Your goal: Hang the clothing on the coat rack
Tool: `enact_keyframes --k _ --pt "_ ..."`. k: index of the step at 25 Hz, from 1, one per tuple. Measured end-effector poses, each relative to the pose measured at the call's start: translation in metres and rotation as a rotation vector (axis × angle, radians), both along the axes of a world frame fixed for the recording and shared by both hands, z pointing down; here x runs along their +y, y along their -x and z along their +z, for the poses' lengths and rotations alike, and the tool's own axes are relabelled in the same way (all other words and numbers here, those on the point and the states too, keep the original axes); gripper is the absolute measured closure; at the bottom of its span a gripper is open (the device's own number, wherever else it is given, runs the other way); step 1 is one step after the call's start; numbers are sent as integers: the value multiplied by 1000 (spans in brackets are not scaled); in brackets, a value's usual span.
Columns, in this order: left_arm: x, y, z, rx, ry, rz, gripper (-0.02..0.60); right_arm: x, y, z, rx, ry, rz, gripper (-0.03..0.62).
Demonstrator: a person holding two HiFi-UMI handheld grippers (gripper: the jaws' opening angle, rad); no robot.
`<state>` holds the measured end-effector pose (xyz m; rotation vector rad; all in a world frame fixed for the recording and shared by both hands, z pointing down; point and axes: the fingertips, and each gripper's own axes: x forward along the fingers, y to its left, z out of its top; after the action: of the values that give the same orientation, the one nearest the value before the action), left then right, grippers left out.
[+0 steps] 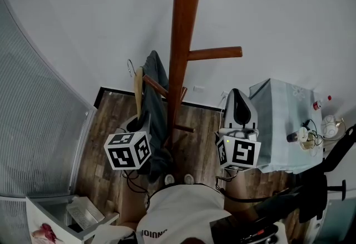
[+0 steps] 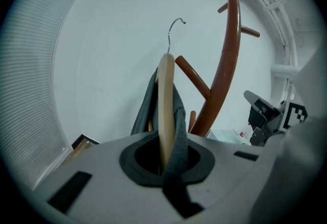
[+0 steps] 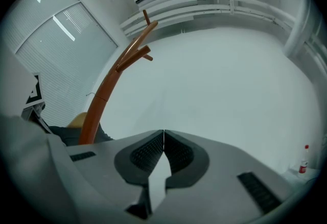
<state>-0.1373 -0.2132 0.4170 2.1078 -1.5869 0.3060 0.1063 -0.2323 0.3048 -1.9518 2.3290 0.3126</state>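
The brown wooden coat rack (image 1: 181, 43) rises in the middle, with pegs pointing right (image 1: 217, 53) and lower left (image 1: 157, 86). My left gripper (image 1: 138, 122) is shut on a wooden hanger (image 2: 165, 100) that carries a dark grey garment (image 2: 179, 116). The hanger stands upright in the jaws. Its metal hook (image 2: 174, 29) is in free air, left of the rack's lower peg (image 2: 194, 77) and on no peg. My right gripper (image 1: 240, 108) is held right of the pole. Its pads (image 3: 163, 142) meet with nothing between them.
A table with a pale blue cloth (image 1: 278, 126) stands at the right and carries a bottle (image 1: 318, 104) and small items. A white box (image 1: 61, 216) sits on the wood floor at lower left. Window blinds (image 1: 33, 126) line the left side.
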Motion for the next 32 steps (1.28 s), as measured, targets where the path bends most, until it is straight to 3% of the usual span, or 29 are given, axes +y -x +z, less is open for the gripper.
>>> enact_keyframes --k 32 --pt "-3 -11 28 -46 60 55 558 -3 -1 4 6 15 16 574"
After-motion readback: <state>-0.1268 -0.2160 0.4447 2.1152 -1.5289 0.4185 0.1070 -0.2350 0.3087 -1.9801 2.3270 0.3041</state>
